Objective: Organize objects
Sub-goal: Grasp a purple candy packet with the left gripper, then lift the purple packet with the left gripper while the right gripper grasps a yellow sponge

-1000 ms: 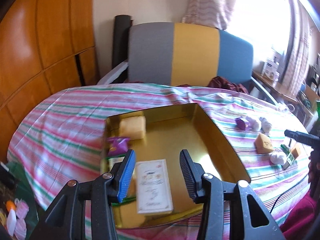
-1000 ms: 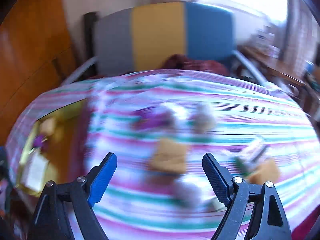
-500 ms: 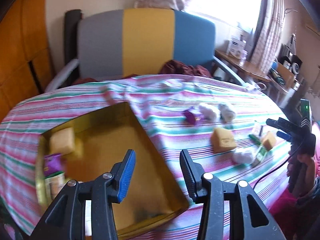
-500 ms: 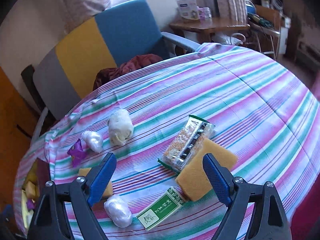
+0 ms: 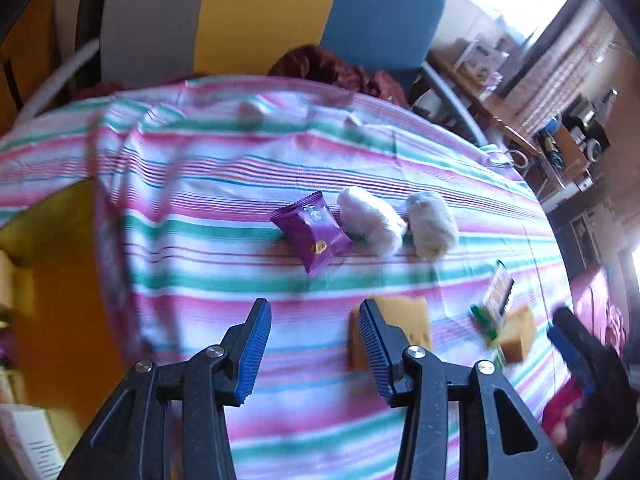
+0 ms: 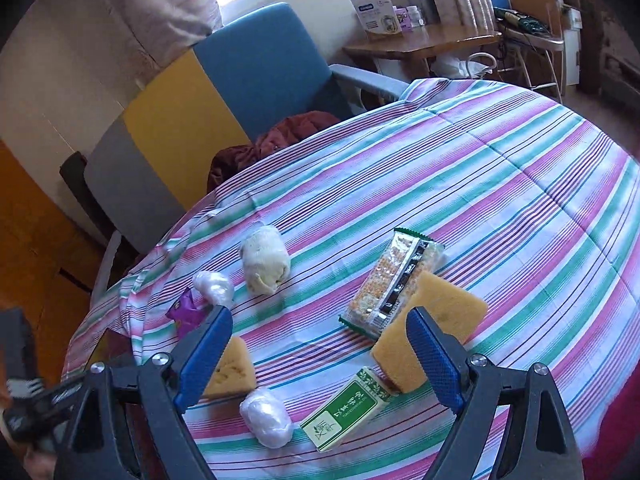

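My left gripper (image 5: pixel 314 344) is open and empty above the striped tablecloth, just short of a purple snack packet (image 5: pixel 313 232) and two white wrapped rolls (image 5: pixel 370 221). A yellow sponge (image 5: pixel 404 330) lies behind its right finger. My right gripper (image 6: pixel 320 354) is open and empty over a green box (image 6: pixel 346 412), a clear cracker packet (image 6: pixel 392 284), a large yellow sponge (image 6: pixel 432 328), a smaller sponge (image 6: pixel 232 372) and a white wrapped ball (image 6: pixel 266 422). The gold tin (image 5: pixel 48 280) is at the left edge of the left wrist view.
A grey, yellow and blue chair (image 6: pixel 192 120) stands behind the table with a dark red cloth (image 6: pixel 280 136) on its seat. A wooden side table (image 6: pixel 424 46) with boxes is at the back right. The right gripper also shows in the left wrist view (image 5: pixel 580 352).
My left gripper has swung right, off the gold tin and over the loose items on the cloth. My right gripper has moved slightly closer to the green box and sponges.
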Demonstrator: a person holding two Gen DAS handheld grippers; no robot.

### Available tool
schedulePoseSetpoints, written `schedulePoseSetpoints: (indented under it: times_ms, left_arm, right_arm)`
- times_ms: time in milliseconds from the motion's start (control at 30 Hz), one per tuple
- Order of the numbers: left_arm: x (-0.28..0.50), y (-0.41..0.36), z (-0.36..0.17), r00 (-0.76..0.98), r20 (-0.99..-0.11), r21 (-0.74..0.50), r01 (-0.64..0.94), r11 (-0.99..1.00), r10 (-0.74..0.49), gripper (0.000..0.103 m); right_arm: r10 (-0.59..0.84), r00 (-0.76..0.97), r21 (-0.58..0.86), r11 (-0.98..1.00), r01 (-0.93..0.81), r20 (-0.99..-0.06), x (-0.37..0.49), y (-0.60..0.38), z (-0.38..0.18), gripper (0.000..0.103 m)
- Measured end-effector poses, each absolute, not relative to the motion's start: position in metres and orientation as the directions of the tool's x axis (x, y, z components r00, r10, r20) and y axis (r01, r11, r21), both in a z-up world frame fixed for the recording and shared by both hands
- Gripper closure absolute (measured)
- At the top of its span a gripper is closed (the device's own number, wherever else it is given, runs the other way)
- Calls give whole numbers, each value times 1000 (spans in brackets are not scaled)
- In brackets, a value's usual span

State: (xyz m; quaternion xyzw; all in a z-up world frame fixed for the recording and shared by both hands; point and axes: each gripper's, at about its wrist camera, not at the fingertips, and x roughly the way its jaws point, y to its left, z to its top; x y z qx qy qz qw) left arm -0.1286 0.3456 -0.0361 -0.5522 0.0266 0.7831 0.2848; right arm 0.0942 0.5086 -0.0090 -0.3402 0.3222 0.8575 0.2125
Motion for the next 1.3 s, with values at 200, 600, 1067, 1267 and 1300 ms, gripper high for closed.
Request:
schedulePoseSetpoints:
  times_ms: [200, 600, 1067, 1267, 1300]
  left_arm:
    - [-159, 376, -61, -218, -902, -261, -412, -873, 373, 57]
    - [-192, 413, -91, -246, -906, -218, -425, -879, 344, 59]
    - [-120, 379, -90, -312, -898, -91, -558, -825, 310, 60]
    - [-89, 362, -89, -324, -894, -67, -583, -809, 308, 61]
    - [-85, 359, -89, -327, -893, -65, -587, -807, 310, 62]
  right_arm:
    - [110, -687, 449, -681, -579, -718, 97, 515, -12, 14]
    - [77, -680, 466, -671, -576, -729, 93, 517, -18, 13]
    - [250, -724, 612, -402, -681, -643, 157, 583, -12, 13]
    - [201, -707, 628, -342, -699, -678, 154, 590, -27, 14]
    - [196, -699, 618, -348, -705, -687, 151, 590, -29, 14]
